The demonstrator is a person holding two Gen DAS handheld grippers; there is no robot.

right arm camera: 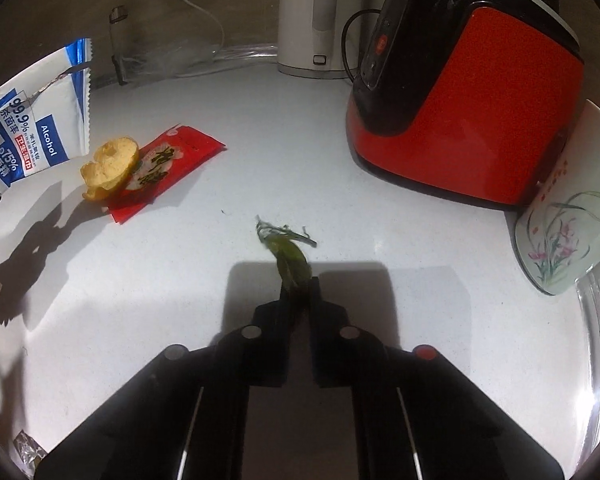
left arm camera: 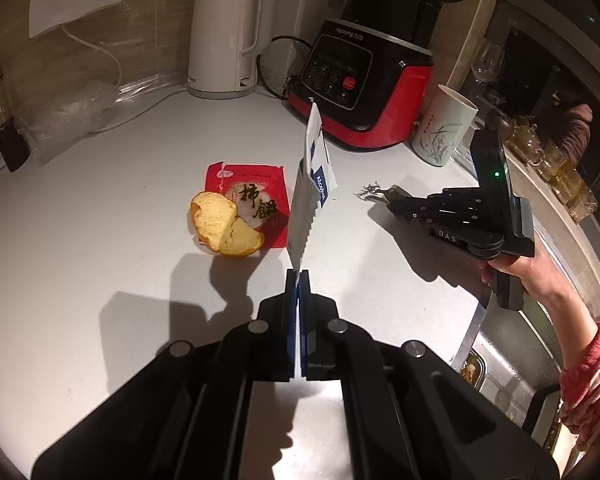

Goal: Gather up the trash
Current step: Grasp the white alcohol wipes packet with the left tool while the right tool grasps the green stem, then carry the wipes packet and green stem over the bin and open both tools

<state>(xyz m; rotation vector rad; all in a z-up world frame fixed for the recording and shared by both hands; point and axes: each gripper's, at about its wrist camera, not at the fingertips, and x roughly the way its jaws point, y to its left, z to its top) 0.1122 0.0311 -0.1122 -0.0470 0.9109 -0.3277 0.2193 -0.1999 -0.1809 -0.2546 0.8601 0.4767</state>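
Left gripper [left arm camera: 299, 280] fingers clamp an upright alcohol-wipe packet [left arm camera: 310, 192]; right gripper [right arm camera: 300, 284] fingers pinch a green vegetable scrap [right arm camera: 290, 256] above the surface [left arm camera: 100, 216]. Orange peel [left arm camera: 224, 226] and red wrapper [left arm camera: 260, 200] lie mid-surface; firm grips should prevent drops.

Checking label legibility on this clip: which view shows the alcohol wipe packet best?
The right wrist view: the alcohol wipe packet faces the camera, with its print readable and its torn top visible. The left wrist view shows it nearly edge-on, clamped in the left tongs.
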